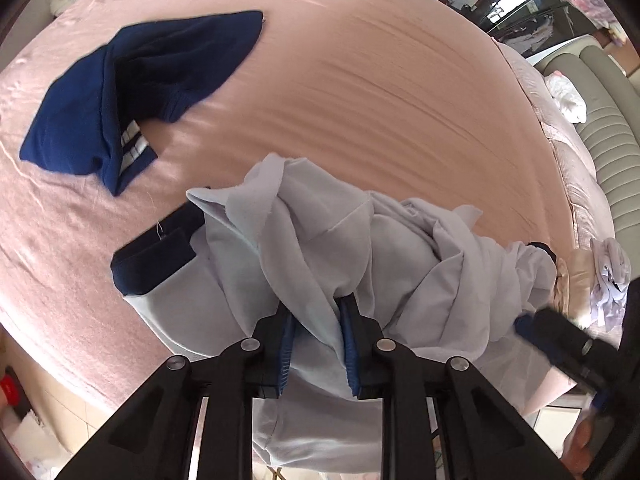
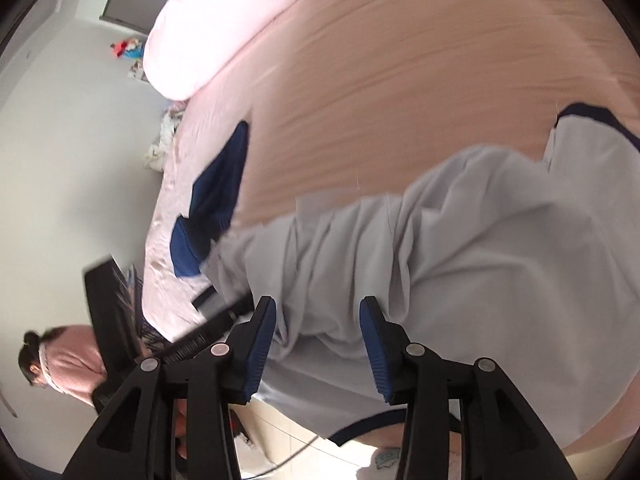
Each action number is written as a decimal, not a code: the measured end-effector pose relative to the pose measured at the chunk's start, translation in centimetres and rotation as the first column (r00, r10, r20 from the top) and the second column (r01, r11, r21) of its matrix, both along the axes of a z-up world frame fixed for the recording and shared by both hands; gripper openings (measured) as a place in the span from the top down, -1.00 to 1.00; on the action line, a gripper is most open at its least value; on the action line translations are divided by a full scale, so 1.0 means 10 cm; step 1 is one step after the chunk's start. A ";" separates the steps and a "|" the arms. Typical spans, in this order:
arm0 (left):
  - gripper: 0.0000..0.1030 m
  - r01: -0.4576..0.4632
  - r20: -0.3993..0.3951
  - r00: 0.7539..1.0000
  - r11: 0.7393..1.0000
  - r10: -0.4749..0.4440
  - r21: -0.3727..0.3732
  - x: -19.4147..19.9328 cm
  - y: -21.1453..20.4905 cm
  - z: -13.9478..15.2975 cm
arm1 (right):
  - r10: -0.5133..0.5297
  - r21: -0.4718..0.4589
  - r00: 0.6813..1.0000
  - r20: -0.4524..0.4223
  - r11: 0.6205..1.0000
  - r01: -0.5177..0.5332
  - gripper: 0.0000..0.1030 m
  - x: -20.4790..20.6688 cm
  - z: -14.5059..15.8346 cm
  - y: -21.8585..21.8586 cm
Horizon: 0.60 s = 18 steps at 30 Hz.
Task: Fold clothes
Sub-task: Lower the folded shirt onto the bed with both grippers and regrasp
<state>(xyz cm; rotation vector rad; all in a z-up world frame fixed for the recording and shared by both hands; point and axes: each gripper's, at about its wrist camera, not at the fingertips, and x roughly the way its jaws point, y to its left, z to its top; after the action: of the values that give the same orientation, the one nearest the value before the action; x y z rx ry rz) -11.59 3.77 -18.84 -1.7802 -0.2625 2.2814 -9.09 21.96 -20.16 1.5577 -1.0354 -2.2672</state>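
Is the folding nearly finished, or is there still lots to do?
Still lots. Nothing looks neatly folded yet. The navy garment lies loosely doubled over on the pink bed, off to one side. In hand is the pale grey garment, all bunched up: the left gripper pinches a fold of it, while the right gripper is open over the cloth. The grey one still needs spreading flat and folding.

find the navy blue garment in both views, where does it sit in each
Left wrist view: the navy blue garment lies upper left on the pink bed sheet, apart from the light grey garment.
Right wrist view: it shows left of centre, partly behind the light grey garment.
Shared landmark: the light grey garment's dark navy trim.
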 end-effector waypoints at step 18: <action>0.62 0.031 0.010 0.999 0.999 -0.031 0.028 -0.02 -0.12 -0.13 | 0.099 0.169 0.993 0.059 0.980 -0.108 -0.09 -0.84 -0.12 -0.53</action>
<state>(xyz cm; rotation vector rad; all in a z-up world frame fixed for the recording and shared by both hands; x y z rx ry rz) -11.77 2.56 -20.17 -1.7702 -0.2650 2.2373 -17.54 16.61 -21.31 1.7014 -0.7670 -2.3097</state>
